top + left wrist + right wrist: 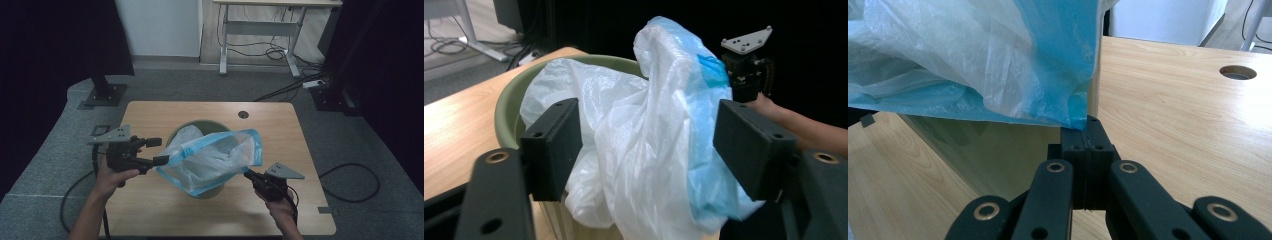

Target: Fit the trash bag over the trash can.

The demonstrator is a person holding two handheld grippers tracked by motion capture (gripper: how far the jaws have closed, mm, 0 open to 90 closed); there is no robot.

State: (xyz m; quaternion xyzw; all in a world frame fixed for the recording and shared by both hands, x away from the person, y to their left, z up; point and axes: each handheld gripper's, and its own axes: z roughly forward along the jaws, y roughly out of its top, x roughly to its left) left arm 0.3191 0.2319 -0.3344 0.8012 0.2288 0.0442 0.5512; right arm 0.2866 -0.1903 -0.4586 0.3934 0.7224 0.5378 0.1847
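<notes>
Bin-liner fit in progress. Green waste bin sits mid-table, centre of the high view; the blue-and-white plastic bag is draped over its mouth, long axis running lower left to upper right across the frame. Right gripper, lower right of centre, has its jaws pinched tight on the bag's blue hem at the near-right edge of the bin. Left gripper, left of centre, stands with jaws wide, the bag's left edge between them but the pads not pressing it. In the left gripper view the film bulges between the two pads. The bag lies directly to the right of the left gripper, so that hand is nearer the loose edge. No readable print, brand or label on bag or bin.
</notes>
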